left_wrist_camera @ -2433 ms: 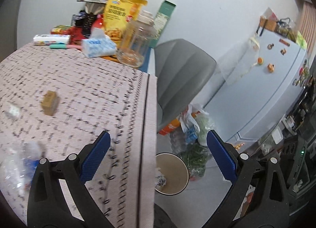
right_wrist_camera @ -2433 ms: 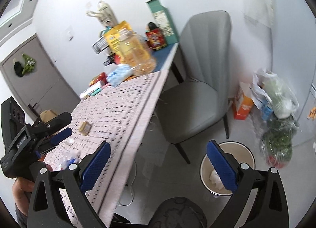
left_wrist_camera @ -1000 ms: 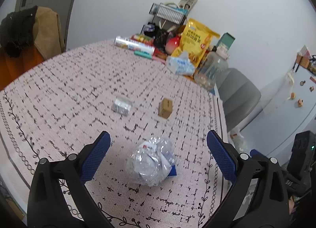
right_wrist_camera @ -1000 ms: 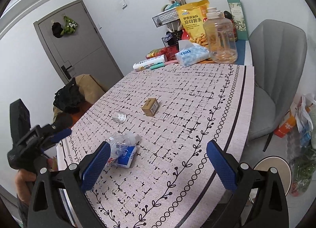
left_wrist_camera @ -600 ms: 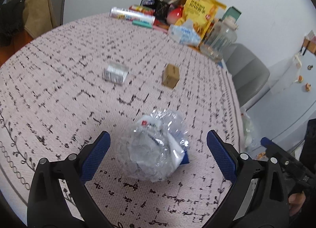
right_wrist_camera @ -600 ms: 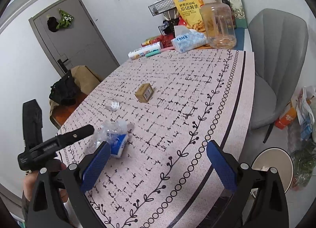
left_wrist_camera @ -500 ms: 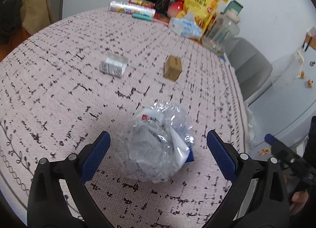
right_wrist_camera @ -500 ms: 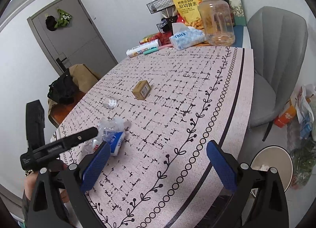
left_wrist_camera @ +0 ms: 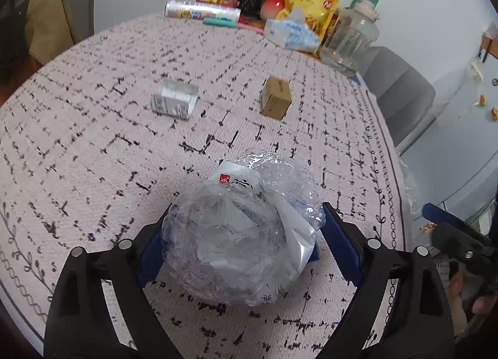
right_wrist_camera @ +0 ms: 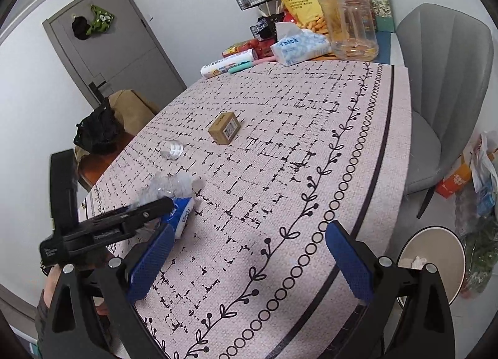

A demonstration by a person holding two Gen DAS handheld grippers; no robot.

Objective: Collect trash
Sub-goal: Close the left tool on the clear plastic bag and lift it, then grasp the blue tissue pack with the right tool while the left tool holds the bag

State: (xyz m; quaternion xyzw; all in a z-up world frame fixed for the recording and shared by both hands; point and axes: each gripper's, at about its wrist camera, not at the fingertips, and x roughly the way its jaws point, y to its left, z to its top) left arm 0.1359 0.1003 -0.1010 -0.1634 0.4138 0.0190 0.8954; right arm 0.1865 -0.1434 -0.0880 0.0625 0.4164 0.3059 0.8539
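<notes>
Right wrist view: patterned tablecloth (right_wrist_camera: 280, 147), grey chair (right_wrist_camera: 448, 79); right tongs (right_wrist_camera: 247, 261) apart, left tongs (left_wrist_camera: 244, 239) closing around crumpled plastic (left_wrist_camera: 236, 234).

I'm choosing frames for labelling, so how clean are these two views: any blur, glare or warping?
Left wrist view: slight motion blur on the box and far clutter; the crumpled plastic between the left tongs glints with highlights. Right wrist view: sharper and evenly lit, soft shadows under the right tongs. Both: strong fisheye bending of the table edge, dark vignette in the corners.
</notes>
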